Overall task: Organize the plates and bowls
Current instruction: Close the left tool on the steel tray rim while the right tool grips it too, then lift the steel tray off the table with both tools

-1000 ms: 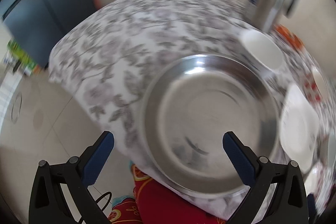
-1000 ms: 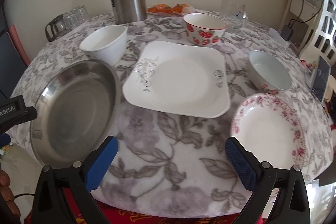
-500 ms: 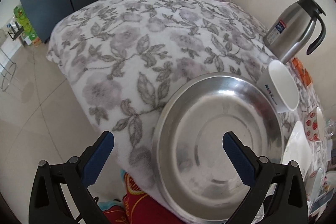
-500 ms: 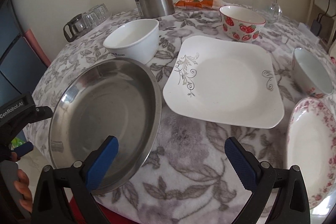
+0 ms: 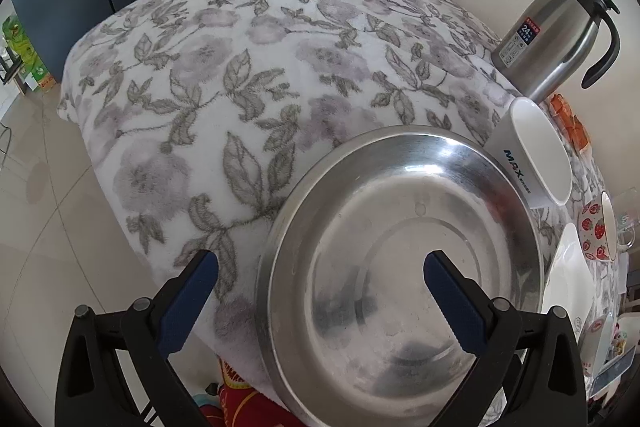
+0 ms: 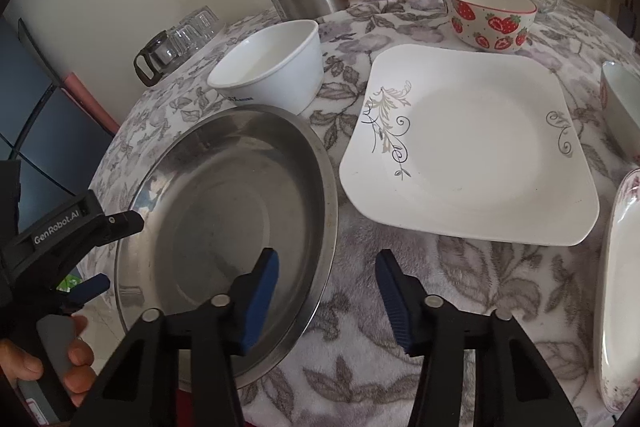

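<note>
Our right tongs have just been closing astride the steel plate's near rim, seemingly without contact yet. Our left tongs, spread wide, straddle its far rim to share the lift.

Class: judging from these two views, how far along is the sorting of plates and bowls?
Done: nothing is stacked yet. In hand: the right gripper straddles the steel basin's rim, its jaws just closing but not gripping; the left gripper is open. Left: white bowl, strawberry bowl, square plate.
</note>
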`<act>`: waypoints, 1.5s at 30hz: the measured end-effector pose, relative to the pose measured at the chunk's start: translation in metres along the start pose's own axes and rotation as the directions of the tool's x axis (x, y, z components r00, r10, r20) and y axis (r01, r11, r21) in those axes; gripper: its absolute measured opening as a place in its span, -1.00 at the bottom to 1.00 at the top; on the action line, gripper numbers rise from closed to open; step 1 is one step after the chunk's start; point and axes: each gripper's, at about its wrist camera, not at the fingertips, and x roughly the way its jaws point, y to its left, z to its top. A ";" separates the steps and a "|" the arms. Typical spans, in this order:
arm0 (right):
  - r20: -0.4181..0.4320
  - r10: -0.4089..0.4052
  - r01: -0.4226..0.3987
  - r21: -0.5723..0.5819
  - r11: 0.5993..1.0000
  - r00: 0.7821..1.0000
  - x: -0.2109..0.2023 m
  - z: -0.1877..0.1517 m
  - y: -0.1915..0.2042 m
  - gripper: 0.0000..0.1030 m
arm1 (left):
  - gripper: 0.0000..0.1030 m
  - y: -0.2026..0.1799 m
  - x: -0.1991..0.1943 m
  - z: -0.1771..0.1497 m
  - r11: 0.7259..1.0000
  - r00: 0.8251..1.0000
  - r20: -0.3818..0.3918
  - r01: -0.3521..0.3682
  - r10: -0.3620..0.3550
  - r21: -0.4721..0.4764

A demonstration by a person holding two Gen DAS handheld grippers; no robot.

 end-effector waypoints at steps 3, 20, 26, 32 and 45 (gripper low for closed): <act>-0.005 0.023 -0.022 0.015 1.000 1.000 0.004 0.002 -0.003 -0.22 | 0.49 0.000 0.006 0.001 1.000 1.000 -0.021 -0.002 0.002 0.004; -0.026 0.042 -0.041 0.029 0.999 0.999 0.025 0.009 -0.007 -0.54 | -0.32 0.018 0.024 0.007 0.998 0.999 -0.032 -0.044 0.042 -0.040; -0.036 0.063 -0.062 0.014 0.998 0.997 0.023 0.009 -0.003 -0.62 | -0.36 0.016 0.025 0.007 0.999 0.999 -0.027 -0.036 0.035 -0.037; -0.030 0.068 -0.069 -0.015 0.998 0.997 0.016 0.010 0.002 -0.62 | -0.46 0.023 0.016 0.000 0.999 1.000 -0.017 -0.012 0.011 -0.045; -0.004 0.080 -0.080 -0.098 0.992 0.997 -0.009 0.010 0.004 -0.62 | -0.60 0.012 -0.005 -0.009 1.000 0.999 0.022 -0.027 0.027 -0.004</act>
